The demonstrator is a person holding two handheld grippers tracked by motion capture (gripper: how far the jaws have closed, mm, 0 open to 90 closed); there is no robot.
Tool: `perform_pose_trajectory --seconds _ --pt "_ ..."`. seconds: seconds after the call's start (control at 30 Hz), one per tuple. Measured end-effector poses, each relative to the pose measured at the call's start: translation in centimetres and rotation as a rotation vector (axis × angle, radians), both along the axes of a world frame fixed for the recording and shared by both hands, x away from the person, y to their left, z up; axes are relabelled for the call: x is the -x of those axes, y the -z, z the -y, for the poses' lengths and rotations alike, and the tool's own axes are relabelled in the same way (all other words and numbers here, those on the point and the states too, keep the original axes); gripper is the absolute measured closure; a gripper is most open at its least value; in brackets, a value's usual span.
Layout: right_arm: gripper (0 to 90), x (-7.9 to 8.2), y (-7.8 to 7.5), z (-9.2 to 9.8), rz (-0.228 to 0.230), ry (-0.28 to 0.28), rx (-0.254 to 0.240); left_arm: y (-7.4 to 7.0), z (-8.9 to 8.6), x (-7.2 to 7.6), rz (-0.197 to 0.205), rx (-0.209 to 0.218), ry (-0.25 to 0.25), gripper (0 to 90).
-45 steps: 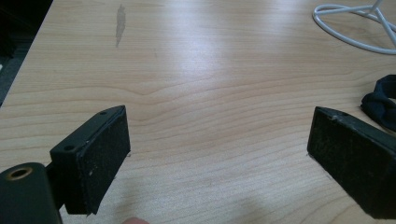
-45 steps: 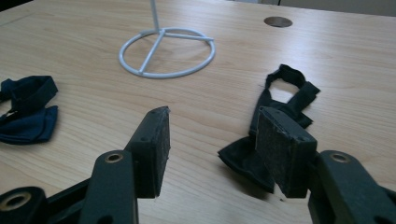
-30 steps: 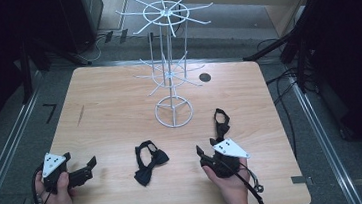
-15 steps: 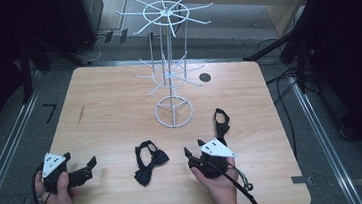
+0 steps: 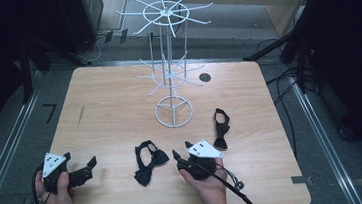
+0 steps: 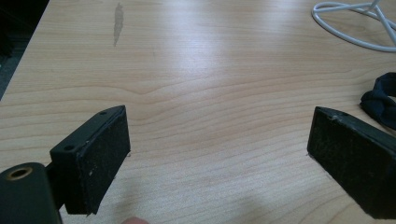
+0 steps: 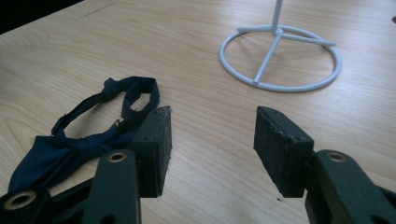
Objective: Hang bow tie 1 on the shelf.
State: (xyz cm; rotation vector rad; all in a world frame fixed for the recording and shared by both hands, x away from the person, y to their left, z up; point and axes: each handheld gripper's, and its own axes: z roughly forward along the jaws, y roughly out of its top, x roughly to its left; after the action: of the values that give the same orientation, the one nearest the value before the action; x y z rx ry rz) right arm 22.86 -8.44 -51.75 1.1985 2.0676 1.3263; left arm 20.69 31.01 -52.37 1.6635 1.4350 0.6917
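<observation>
the left gripper [image 5: 88,166] is sitting near the desk's [image 5: 110,114] front left corner with its jaws wide apart, holding nothing. the right gripper [image 5: 178,157] is sitting near the front edge, jaws apart and holding nothing, just beside a dark bow tie [image 5: 149,164]. another bow tie [image 5: 220,127] is lying toward the right edge. a white wire rack [image 5: 170,73] is standing near the back edge.
</observation>
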Motion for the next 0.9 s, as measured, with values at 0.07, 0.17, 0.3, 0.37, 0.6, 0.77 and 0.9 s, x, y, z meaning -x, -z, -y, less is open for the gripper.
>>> perform_pose_trajectory --seconds 0.07,0.17,0.3,0.37,0.6,0.77,0.9 --pt "49.5 0.0 0.1 -0.4 -0.006 -0.008 -0.001 0.0 0.0 0.0 -0.001 0.000 0.000 6.7" --pt "50.6 -0.1 0.2 -0.9 -0.013 -0.010 -0.004 0.0 0.0 0.0 -0.003 0.001 0.003 6.7" --pt "51.7 -0.1 0.3 -1.8 -0.023 -0.023 -0.001 0.0 0.0 0.0 -0.003 0.002 0.002 6.7" --pt "52.5 -0.1 0.5 -2.6 -0.035 -0.034 0.000 0.0 0.0 -0.1 -0.003 0.007 0.004 6.7" --pt "52.1 -0.2 0.7 -3.8 -0.048 -0.052 0.000 0.0 0.0 -0.1 -0.005 0.008 0.003 6.7" --pt "51.1 -0.5 0.9 -4.7 -0.051 -0.060 0.004 0.0 0.0 -0.1 -0.005 0.008 0.003 6.7" --pt "50.1 -1.0 1.0 -5.3 -0.063 -0.065 0.003 0.0 0.0 0.0 -0.006 0.009 0.003 6.7"
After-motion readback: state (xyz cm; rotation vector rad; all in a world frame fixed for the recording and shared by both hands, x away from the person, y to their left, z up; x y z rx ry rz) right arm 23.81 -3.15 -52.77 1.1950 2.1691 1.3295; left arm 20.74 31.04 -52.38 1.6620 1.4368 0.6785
